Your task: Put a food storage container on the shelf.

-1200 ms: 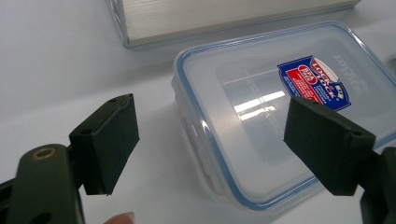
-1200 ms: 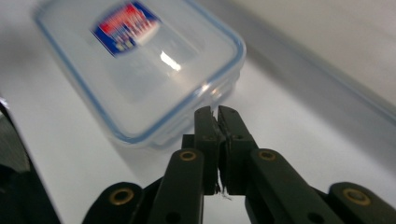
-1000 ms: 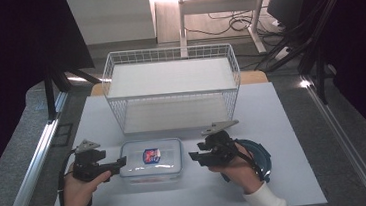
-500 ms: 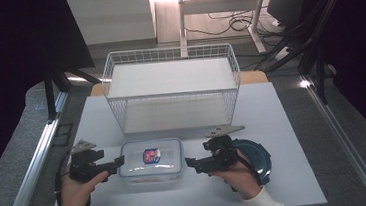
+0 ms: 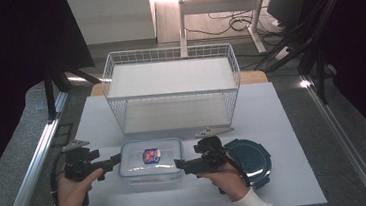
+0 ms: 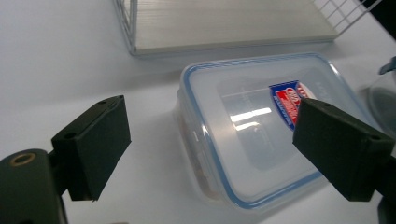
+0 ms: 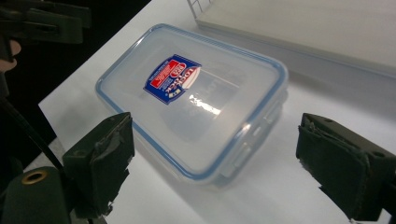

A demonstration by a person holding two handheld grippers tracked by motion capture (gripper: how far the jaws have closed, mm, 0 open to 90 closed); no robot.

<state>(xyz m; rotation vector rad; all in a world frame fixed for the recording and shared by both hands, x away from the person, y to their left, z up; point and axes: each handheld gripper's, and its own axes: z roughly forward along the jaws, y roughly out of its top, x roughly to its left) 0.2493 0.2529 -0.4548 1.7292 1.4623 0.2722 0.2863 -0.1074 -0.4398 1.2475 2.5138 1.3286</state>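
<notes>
From the high view, a clear lidded container (image 5: 151, 160) with a blue seal and a red-and-blue label lies flat near the front edge of the white worktop (image 5: 283, 124), just in front of a white wire basket (image 5: 172, 91). The left hand-held gripper (image 5: 117, 160) sits at the container's left end and the right hand-held gripper (image 5: 180, 164) at its right end, each pointing inward at it. A dark round lid (image 5: 250, 160) lies on the worktop just to the right of the right hand, and a grey three-cornered plate juts from the right hand-held gripper toward the basket.

In the left gripper view, the left hand-held gripper (image 6: 215, 149) is released, its jaws spread wide; one jaw stands over bare worktop beside the container (image 6: 266, 135), the other over the lid near the label. Whether either jaw touches the container cannot be told. The basket's lower edge (image 6: 224, 28) lies beyond.

In the right gripper view, the right hand-held gripper (image 7: 215, 163) is also released, jaws wide apart on either side of the container's near end (image 7: 196, 98), not gripping it. The left hand-held gripper (image 7: 44, 21) shows at the far corner.
</notes>
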